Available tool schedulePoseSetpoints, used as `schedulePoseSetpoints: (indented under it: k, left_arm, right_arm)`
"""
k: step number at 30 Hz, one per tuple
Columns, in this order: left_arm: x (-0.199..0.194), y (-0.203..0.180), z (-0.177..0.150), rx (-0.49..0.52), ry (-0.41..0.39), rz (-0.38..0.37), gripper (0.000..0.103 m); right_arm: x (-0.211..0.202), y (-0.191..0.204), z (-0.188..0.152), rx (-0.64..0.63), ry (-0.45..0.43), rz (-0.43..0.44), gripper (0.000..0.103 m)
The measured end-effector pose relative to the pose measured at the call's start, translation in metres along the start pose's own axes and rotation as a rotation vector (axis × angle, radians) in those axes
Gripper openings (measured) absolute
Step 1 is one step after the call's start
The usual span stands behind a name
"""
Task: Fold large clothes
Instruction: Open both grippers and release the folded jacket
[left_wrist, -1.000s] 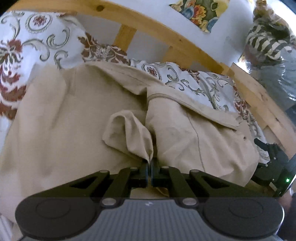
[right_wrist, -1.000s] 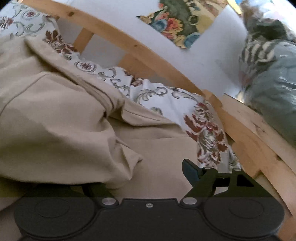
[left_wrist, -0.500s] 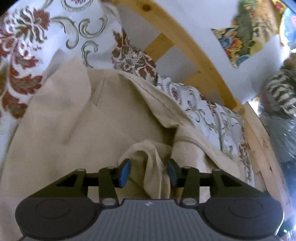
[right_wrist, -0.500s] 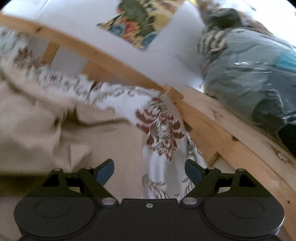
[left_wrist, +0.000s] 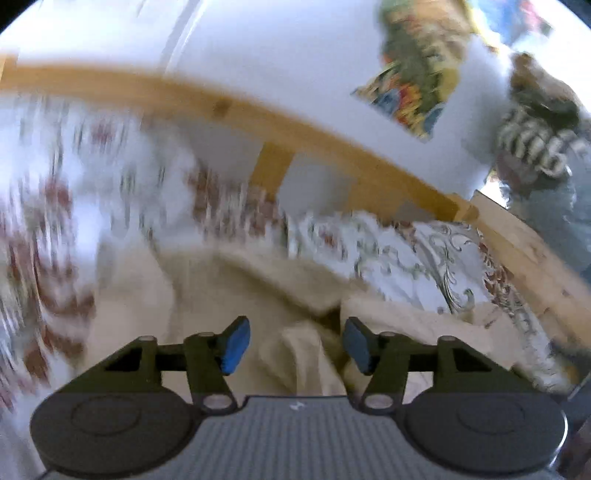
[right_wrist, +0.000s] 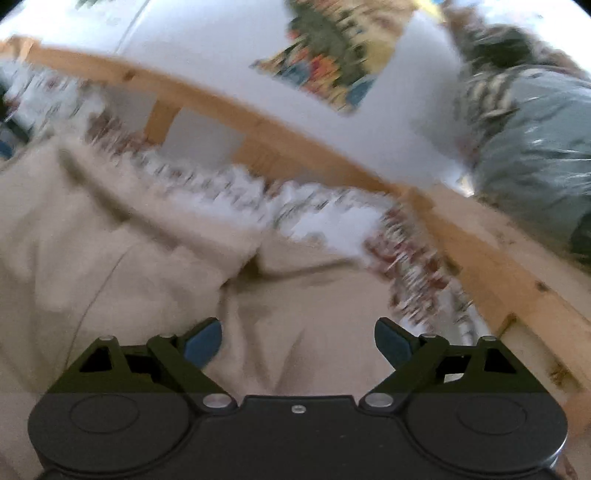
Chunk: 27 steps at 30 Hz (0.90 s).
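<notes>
My left tongs (left_wrist: 293, 345) were open wide, with a hump of the tan cloth (left_wrist: 306, 354) between the blue pads (left_wrist: 233, 345), and I could not tell if it touched them. My right tongs (right_wrist: 298, 343) were open wide above the cloth too. The cloth lay on the flowered bed sheet (left_wrist: 424, 254), inside the wooden bed frame (right_wrist: 295, 142). Both views were blurry.

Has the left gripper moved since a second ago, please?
Yes. The left gripper has opened, released the beige garment, and tilted upward: the wooden headboard rail now sits lower in its view.
</notes>
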<state>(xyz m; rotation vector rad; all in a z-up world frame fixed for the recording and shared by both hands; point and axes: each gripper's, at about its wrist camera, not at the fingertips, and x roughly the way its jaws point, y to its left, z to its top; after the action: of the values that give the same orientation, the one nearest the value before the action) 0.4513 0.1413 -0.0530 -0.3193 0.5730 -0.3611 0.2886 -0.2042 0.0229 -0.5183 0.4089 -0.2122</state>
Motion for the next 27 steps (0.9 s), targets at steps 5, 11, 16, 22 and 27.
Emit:
schedulePoseSetpoints:
  k: [5, 11, 16, 22, 27]
  left_arm:
    - [0.035, -0.04, 0.031, -0.012, -0.073, 0.073, 0.075]
    - [0.085, -0.042, 0.002, 0.049, 0.107, 0.207, 0.067]
    - [0.092, -0.02, -0.024, 0.004, 0.152, 0.222, 0.075]
    - [0.047, -0.022, -0.02, -0.039, 0.065, 0.169, 0.078]
    - [-0.003, -0.044, -0.05, 0.051, 0.089, 0.099, 0.08]
  right_arm:
    - [0.03, 0.006, 0.039, 0.097, -0.064, -0.008, 0.097]
    - [0.059, 0.042, 0.025, 0.003, -0.004, -0.003, 0.098]
    - [0.072, 0.056, 0.001, -0.037, 0.02, 0.023, 0.099]
    - [0.047, 0.041, 0.008, 0.002, -0.011, 0.036, 0.098]
    - [0.0, 0.024, -0.009, 0.031, -0.008, 0.058, 0.102]
